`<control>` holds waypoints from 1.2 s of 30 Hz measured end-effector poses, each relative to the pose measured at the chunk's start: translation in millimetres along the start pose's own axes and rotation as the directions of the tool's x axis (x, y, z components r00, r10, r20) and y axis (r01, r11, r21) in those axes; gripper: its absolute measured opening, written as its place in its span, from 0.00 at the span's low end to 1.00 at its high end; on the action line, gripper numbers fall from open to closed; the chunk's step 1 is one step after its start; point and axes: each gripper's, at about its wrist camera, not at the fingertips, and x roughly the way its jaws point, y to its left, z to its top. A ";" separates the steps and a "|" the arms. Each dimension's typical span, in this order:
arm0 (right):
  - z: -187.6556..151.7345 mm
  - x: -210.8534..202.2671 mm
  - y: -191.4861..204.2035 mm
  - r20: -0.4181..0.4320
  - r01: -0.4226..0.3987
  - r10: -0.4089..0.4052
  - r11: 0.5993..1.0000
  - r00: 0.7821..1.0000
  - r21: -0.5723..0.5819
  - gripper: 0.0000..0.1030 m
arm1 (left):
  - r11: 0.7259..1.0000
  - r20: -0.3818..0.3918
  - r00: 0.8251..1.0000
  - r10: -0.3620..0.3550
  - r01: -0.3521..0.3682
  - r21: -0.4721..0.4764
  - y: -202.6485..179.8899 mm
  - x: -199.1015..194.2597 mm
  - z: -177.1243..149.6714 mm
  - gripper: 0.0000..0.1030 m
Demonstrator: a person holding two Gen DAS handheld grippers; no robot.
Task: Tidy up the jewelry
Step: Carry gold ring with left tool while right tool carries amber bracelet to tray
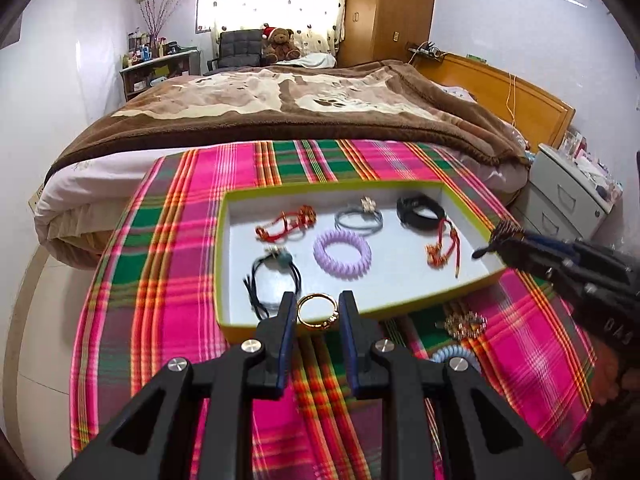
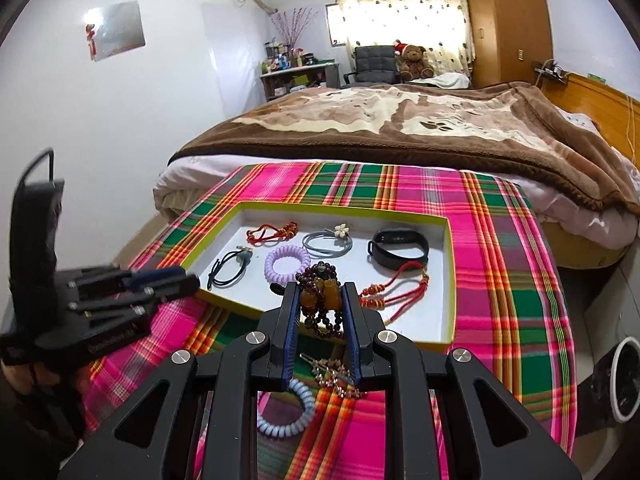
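Right tool (image 2: 320, 304) clamps bead bracelet (image 2: 320, 300) over tray (image 2: 450, 280) near rim; left tool (image 1: 316, 312) grasps gold ring (image 1: 318, 310).

A big bed (image 1: 280, 112) has a brown blanket (image 2: 400, 128) on it. A teddy bear (image 1: 282, 44) in a red hat sits by a dark chair (image 1: 236, 50) near the curtain (image 2: 400, 4).
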 end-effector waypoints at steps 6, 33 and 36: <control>10.2 25.4 -4.8 -0.042 0.047 -0.048 0.999 0.998 -0.020 0.21 | 1.000 0.002 1.000 -0.003 0.003 -0.019 11.2 11.1 17.9 0.22; 28.1 117.5 -26.8 -0.178 0.090 -0.096 0.995 0.979 -0.040 0.21 | 0.998 -0.095 0.995 0.010 -0.016 -0.057 36.5 91.0 39.0 0.22; 27.2 120.7 -24.6 -0.184 0.097 -0.107 0.993 0.977 -0.061 0.21 | 0.999 -0.102 0.995 0.011 -0.016 -0.048 33.2 94.2 38.1 0.22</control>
